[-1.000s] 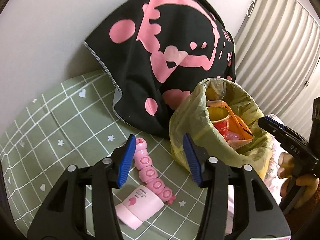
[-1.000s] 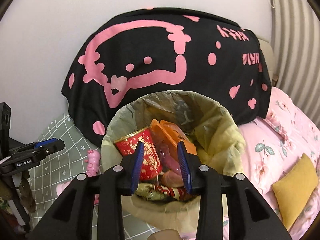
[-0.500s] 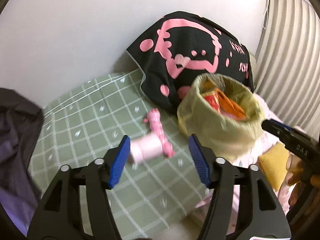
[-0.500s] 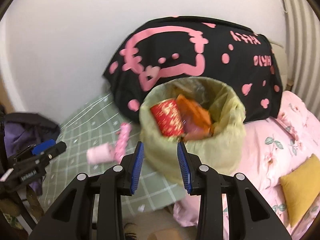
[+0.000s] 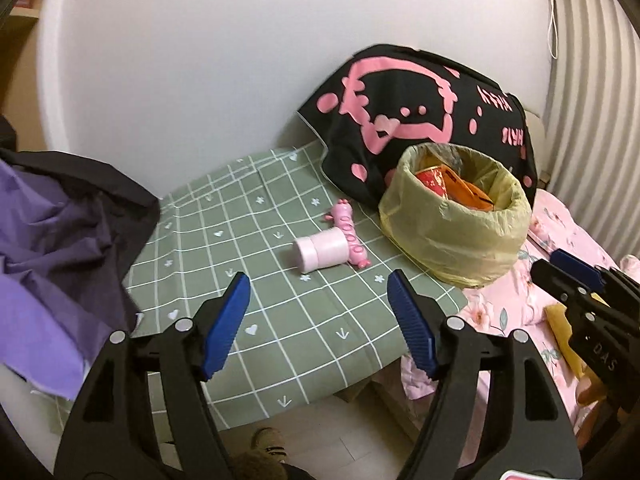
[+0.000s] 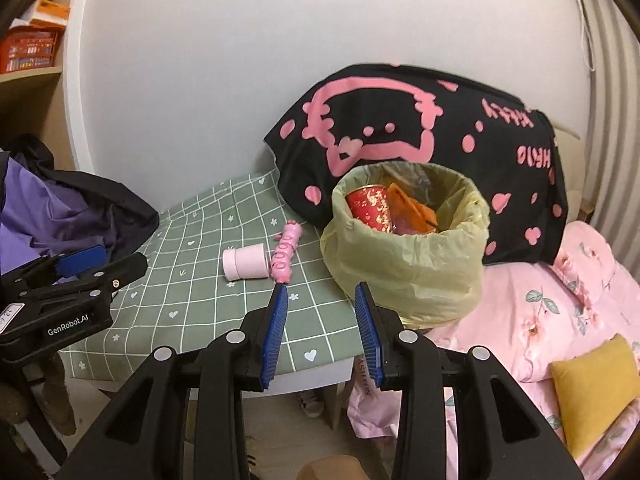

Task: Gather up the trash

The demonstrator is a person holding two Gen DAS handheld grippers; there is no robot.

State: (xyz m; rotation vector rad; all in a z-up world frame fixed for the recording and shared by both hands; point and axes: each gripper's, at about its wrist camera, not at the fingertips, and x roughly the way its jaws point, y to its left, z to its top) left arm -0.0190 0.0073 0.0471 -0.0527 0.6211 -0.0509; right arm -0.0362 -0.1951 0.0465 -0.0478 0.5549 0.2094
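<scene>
You are pulling both tools back from the trash bag (image 6: 404,252): a second ago the right tool (image 6: 322,330) was hanging right over its open mouth, and now the whole desk (image 5: 280,320) is showing. Both are empty, the left tool (image 5: 318,320) spread wide, the right one parted narrowly. The bag is sitting full at the desk's edge, with a pink bottle (image 5: 320,249) and a pink toy (image 5: 349,232) lying just beside it, so the collecting is looking nearly finished.

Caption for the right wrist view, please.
Open right hand-held gripper facing full trash bag on green cloth.
</scene>
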